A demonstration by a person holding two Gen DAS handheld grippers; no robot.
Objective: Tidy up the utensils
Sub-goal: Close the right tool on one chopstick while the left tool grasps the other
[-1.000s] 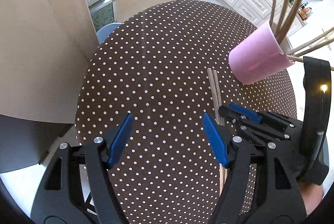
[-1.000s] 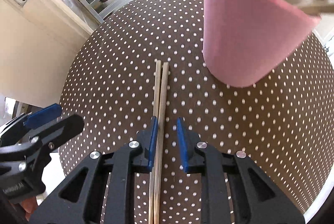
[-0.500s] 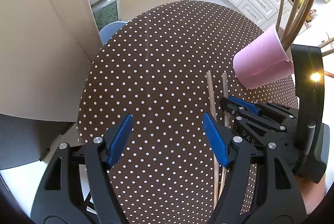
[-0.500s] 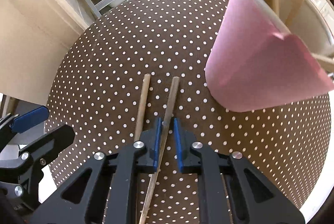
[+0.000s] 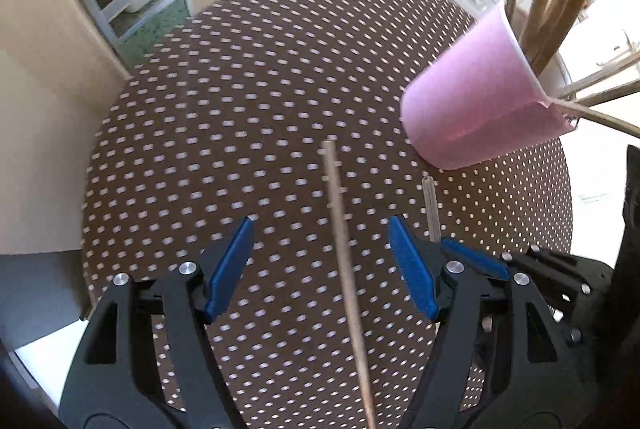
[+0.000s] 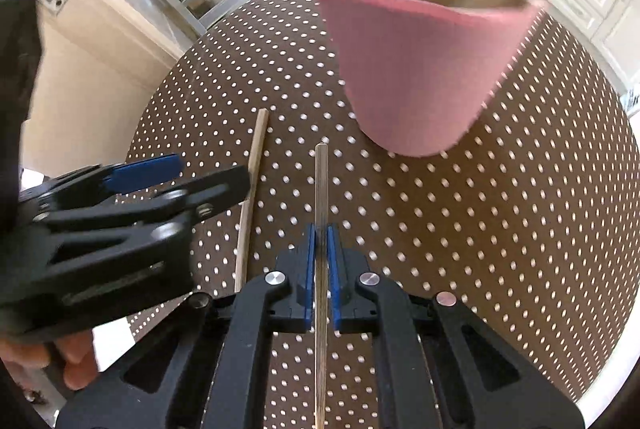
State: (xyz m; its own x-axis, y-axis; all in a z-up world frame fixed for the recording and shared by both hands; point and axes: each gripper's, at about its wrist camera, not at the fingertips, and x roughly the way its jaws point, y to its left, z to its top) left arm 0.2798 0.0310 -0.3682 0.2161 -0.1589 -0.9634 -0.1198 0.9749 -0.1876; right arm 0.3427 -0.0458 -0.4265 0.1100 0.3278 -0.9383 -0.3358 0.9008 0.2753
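The right hand-held gripper [image 6: 321,249] is clamped on one chopstick [image 6: 321,189], low in the frame's middle. The left hand-held gripper [image 5: 320,257] is wide apart over the other chopstick [image 5: 344,249] on the counter [image 5: 240,109]. Both look light, stiff, thin; grab mid-length. The pink cup [image 6: 420,69] stands upper right.

The left claw [image 5: 320,265] hangs wide open above the dotted brown table [image 5: 248,109], with one chopstick [image 5: 346,265] lying between its blue fingers [image 5: 230,269]. The right claw [image 5: 476,261] pinches a second chopstick [image 5: 430,205] near a pink cup [image 5: 476,97] of sticks.
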